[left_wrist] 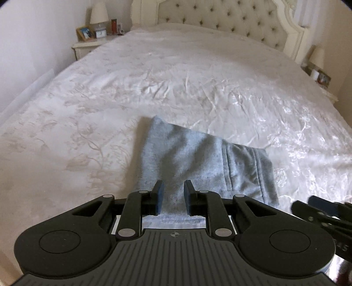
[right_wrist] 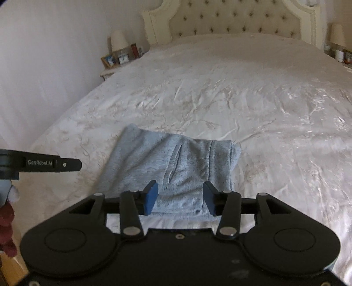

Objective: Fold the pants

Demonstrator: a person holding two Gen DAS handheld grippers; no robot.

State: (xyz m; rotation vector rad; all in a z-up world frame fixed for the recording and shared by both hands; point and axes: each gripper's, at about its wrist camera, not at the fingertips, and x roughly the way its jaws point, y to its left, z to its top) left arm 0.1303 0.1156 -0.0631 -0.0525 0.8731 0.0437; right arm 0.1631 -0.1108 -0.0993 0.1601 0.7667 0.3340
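Here the folded light-grey fleece pants (left_wrist: 198, 162) lie as a compact packet near the foot of the wide bed with the white floral satin cover (left_wrist: 176, 83), with the cream tufted headboard (left_wrist: 220, 19) far behind them. The black left gripper (left_wrist: 173, 198) hovers above the near edge of the pants with its blue pads a small gap apart and nothing between them, not touching the cloth. The black right gripper (right_wrist: 180, 197) hovers beside it over the same edge, its jaws standing wider apart and also empty.
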